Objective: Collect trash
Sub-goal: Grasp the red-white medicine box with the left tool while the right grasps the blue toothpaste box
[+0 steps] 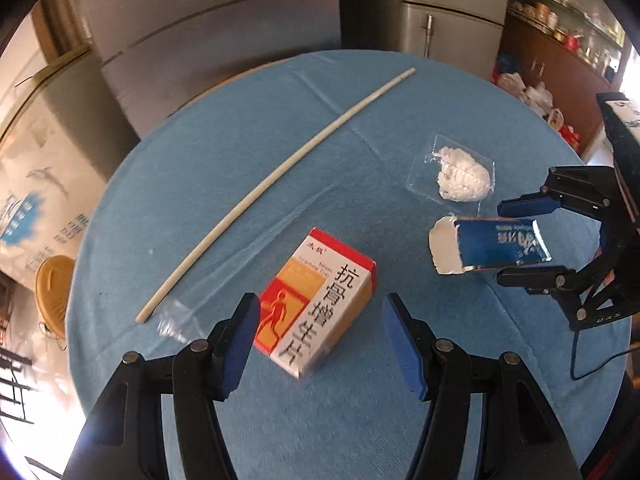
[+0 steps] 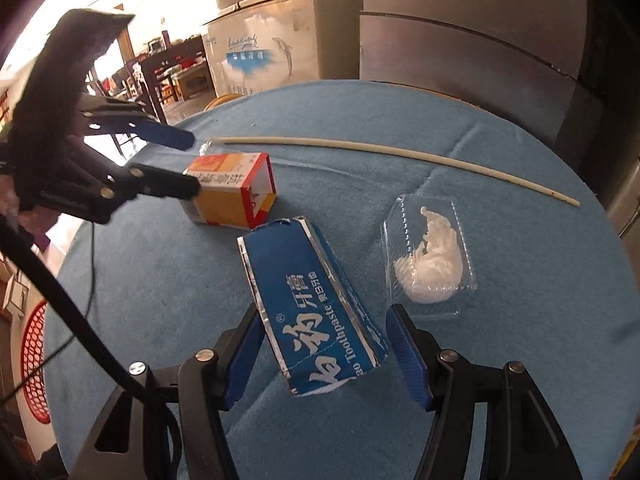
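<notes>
Your right claw (image 2: 324, 356): clamped on blue toothpaste box (image 2: 312, 312) (lifted off table (image 2: 520, 340)) | your left claw (image 1: 316, 340): apart, straddling medicine box (image 1: 316, 300) at table centre.

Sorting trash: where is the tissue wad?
In its clear packet on the blue tablecloth, right of the toothpaste box, below the white stick.

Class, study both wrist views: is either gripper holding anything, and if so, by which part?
Nothing is clearly held. The left gripper straddles the medicine box, and the right gripper straddles the near end of the toothpaste box; pad contact cannot be told.
</notes>
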`<action>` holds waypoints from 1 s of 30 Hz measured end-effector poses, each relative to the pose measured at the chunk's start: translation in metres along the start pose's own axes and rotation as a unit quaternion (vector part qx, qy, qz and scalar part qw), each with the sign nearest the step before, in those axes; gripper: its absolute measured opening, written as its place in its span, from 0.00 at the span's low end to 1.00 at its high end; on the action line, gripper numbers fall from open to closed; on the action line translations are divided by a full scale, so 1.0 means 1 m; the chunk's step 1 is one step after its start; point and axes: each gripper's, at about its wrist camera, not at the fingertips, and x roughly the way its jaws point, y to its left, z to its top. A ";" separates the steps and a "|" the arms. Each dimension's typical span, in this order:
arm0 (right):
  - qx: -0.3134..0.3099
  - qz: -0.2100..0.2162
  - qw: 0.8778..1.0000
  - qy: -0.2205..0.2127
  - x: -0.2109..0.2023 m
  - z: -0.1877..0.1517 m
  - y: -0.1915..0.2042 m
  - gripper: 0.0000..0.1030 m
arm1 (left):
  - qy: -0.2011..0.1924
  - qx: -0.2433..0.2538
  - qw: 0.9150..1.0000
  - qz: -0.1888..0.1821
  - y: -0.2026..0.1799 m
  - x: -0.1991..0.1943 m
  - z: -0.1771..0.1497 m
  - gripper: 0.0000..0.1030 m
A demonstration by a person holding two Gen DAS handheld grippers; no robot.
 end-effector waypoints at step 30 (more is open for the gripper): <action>0.148 0.090 0.985 0.001 -0.019 -0.018 -0.009 0.47 | 0.011 0.021 0.999 -0.037 0.011 0.029 -0.004 0.74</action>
